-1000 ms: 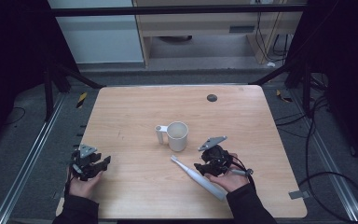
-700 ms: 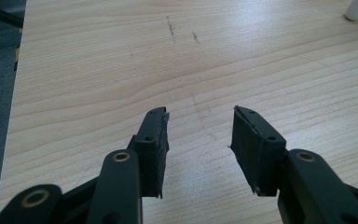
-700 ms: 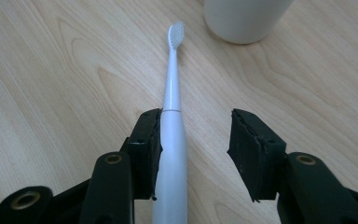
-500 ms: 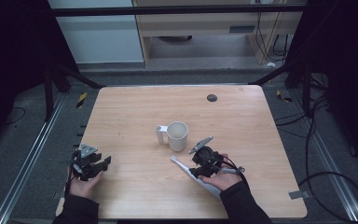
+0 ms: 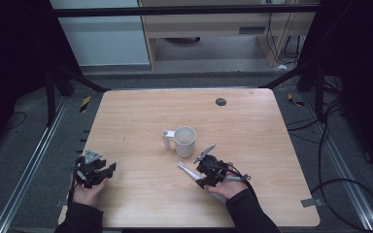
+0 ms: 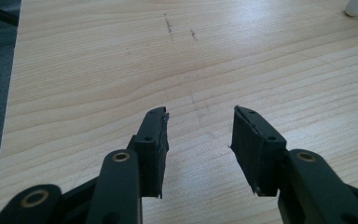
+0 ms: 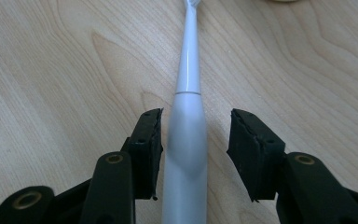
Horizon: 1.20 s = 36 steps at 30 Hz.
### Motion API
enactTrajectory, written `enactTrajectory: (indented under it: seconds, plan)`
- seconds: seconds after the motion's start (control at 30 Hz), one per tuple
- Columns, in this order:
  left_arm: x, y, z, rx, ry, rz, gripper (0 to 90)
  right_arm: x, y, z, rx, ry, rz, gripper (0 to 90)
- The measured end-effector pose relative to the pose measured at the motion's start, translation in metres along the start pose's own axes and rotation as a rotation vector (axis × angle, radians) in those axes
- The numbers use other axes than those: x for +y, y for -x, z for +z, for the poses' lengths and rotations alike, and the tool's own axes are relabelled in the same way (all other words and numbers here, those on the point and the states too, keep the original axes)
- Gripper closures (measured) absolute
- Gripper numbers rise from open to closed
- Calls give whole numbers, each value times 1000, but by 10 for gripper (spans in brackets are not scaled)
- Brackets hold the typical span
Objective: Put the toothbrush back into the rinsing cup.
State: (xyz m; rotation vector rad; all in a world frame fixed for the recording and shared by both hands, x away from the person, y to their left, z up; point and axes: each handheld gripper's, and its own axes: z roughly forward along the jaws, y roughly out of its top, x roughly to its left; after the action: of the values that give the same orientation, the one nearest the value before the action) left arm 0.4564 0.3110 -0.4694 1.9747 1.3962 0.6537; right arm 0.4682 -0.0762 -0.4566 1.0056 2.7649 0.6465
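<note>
A white electric toothbrush (image 7: 186,140) lies flat on the wooden table (image 5: 252,126), its head pointing toward a white mug (image 5: 185,141) that stands upright mid-table. My right gripper (image 7: 196,116) hangs low over the brush handle, open, with the handle between its jaws: close to the left pad, a clear gap at the right pad. From above, the right gripper (image 5: 203,175) covers most of the toothbrush (image 5: 186,170), and only the neck sticks out toward the mug. My left gripper (image 5: 108,170) rests open near the table's front left, and its jaws (image 6: 200,112) hold nothing over bare wood.
A small dark round disc (image 5: 220,101) lies near the table's far edge. The mug's handle (image 5: 167,140) points left. Bare wood stretches between the two hands and behind the mug. Dark frame posts and cables surround the table.
My right gripper has moved left and down over the toothbrush, so its jaws now straddle the handle. The left gripper, the mug and the toothbrush have stayed where they were.
</note>
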Motion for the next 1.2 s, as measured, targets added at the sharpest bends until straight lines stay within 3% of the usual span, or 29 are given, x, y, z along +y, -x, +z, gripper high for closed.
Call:
enactTrajectory:
  seconds: [0.6,1.07,1.2]
  plan:
    - [0,0,0,0,-2,0,547,1,-1,17,15,-76,0,615]
    - [0,0,0,0,-1,0,547,4,-3,16,-6,-95,29,672]
    - [0,0,0,0,0,1,547,3,-2,8,1,-69,39,673]
